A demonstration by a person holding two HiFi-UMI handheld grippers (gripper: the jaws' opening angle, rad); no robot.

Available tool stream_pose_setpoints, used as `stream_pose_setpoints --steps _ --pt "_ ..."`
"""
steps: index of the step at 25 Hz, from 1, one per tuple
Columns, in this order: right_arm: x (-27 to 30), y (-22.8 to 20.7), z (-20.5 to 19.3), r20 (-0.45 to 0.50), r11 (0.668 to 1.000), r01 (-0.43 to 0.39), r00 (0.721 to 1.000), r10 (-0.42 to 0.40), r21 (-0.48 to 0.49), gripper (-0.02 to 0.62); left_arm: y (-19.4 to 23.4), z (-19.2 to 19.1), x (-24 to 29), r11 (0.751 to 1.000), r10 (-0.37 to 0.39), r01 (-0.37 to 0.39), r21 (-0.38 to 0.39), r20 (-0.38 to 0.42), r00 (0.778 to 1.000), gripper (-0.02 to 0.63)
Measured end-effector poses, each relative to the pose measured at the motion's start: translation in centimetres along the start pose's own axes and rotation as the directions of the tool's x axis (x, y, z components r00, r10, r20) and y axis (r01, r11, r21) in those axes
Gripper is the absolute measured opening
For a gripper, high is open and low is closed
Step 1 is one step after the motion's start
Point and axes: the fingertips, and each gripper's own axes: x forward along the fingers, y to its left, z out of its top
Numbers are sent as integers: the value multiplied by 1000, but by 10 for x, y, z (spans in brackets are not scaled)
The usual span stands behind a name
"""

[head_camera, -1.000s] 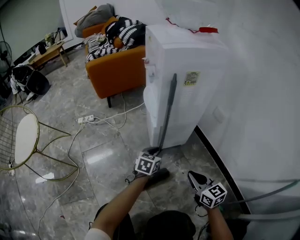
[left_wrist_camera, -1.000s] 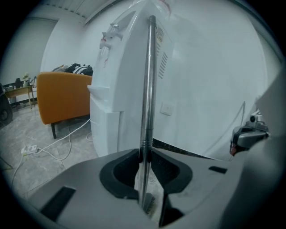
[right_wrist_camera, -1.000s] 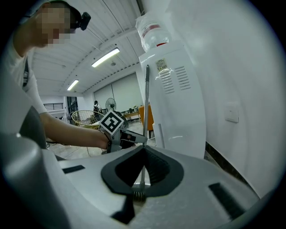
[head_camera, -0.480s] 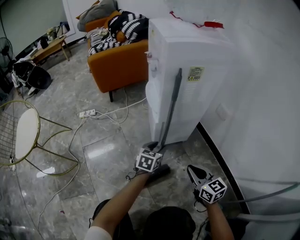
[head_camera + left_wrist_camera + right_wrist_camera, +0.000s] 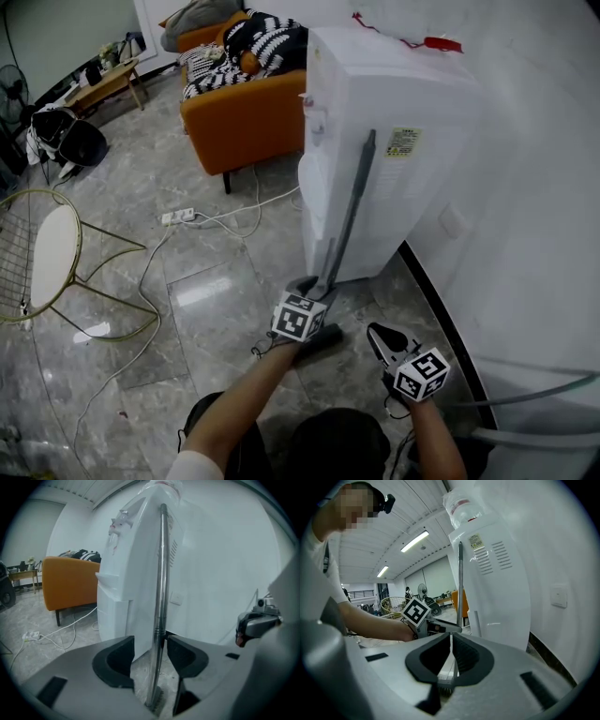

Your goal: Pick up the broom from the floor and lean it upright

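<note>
Left tool jaws just opening, released around grey metal broom handle, which leans on tall white water dispenser for support. Right tool clenched, empty.

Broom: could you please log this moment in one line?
broom: upright against dispenser | left claw: just opened, handle between jaws | right claw: shut

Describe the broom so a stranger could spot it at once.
Find the tall white water dispenser beside the orange sofa. The broom leans upright against its side: the only long, thin grey pole there, dark head on the floor.
</note>
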Motion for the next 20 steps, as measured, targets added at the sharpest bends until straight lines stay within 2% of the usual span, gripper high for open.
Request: stream_pose_setpoints --steps 5,9,15,20 --pt "-3 -1 -1 -2 1000 13 1000 -13 1 15 -6 1 -12 999 -23 23 27 16 1000 201" --pt "-1 0 3 6 999 33 999 -33 -9 11 -11 10 -29 997 -54 51 51 71 996 201" --pt "6 -2 -10 -23 997 77 997 -77 -27 2 -23 6 -52 989 -131 121 81 129 983 199" --pt "21 3 -27 -27 994 104 994 -105 -26 2 -25 4 -80 985 -141 113 129 234 962 160"
